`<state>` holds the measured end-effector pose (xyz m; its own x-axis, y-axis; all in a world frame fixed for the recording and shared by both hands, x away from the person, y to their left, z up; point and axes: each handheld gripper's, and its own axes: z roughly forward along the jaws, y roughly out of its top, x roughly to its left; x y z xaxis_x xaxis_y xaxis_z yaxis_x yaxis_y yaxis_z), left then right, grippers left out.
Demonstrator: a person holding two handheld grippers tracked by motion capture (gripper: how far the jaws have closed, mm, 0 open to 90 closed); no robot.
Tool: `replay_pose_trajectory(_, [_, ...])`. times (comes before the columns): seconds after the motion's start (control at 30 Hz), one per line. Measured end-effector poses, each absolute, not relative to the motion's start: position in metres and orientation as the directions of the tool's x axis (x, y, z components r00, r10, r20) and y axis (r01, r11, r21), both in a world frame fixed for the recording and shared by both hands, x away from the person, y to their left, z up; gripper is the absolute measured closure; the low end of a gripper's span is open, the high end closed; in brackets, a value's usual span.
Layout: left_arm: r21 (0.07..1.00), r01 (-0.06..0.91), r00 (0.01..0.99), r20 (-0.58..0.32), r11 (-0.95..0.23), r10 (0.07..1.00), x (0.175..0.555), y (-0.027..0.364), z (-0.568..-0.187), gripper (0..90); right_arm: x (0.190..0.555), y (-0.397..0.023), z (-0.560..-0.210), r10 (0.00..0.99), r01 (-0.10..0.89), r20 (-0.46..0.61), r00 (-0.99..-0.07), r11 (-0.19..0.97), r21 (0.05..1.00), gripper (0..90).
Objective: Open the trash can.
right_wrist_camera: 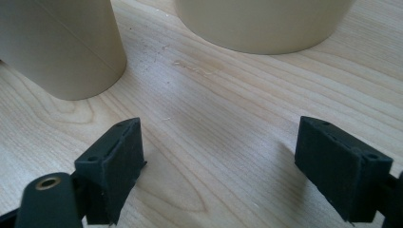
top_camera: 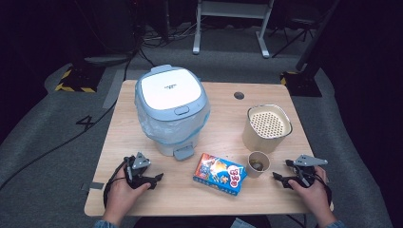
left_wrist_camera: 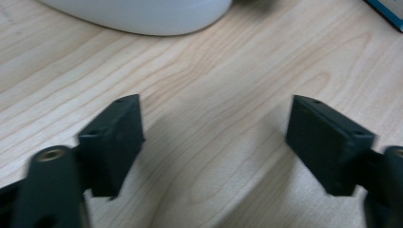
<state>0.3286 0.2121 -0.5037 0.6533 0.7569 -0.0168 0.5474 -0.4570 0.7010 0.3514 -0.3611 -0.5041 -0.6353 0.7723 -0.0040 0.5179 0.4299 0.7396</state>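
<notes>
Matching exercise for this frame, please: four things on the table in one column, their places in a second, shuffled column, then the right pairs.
Things:
1. pedal bin
2. snack box
3. small paper cup
4. large perforated-lid tub

Places:
A. right rear of the table, behind the small cup
B. left of centre, lid shut
C. lying flat near the front edge, at the centre
D. just right of the box, in front of the tub

Pairs: 1-B, 2-C, 3-D, 4-A

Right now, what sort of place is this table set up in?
Probably a recording lab or studio rather than a home: a small wooden table on grey carpet, cables trailing over the floor, hazard-striped equipment bases, dark surroundings.
</notes>
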Motion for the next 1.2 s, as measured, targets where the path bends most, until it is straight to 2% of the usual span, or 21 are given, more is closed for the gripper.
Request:
replay_pose_trajectory(0.1, [0.715,0.536,0.649,-0.01,-0.448,0.761,0.326,0.216,-0.503,36.0,0.351,-0.361,-0.504,0.772,0.518,-0.004,-0.635,0.43,0.74,16.8])
replay_pose_trajectory(0.33, [0.69,0.539,0.671,-0.005,-0.483,0.742,0.319,0.213,-0.494,48.9,0.353,-0.36,-0.504,0.772,0.519,-0.004,-0.636,0.431,0.739,16.7])
replay_pose_trajectory(0.47, [0.71,0.524,0.682,-0.019,-0.471,0.731,0.316,0.213,-0.486,55.2,0.353,-0.36,-0.504,0.77,0.518,-0.002,-0.638,0.431,0.739,16.8])
replay_pose_trajectory(0.6, [0.744,0.512,0.699,-0.07,-0.43,0.712,0.314,0.215,-0.47,57.8,0.352,-0.36,-0.504,0.777,0.52,-0.003,-0.63,0.425,0.74,18.4])
replay_pose_trajectory(0.97, [0.74,0.497,0.745,-0.097,-0.453,0.66,0.309,0.211,-0.448,57.4,0.351,-0.36,-0.504,0.778,0.52,-0.004,-0.629,0.424,0.742,18.7])
replay_pose_trajectory(1.1, [0.75,0.471,0.759,-0.074,-0.465,0.647,0.307,0.21,-0.434,57.5,0.351,-0.36,-0.504,0.777,0.519,-0.004,-0.629,0.424,0.742,18.8])
replay_pose_trajectory(1.2, [0.765,0.46,0.767,-0.086,-0.451,0.636,0.305,0.208,-0.423,61.5,0.351,-0.36,-0.504,0.778,0.52,-0.004,-0.629,0.424,0.741,18.7])
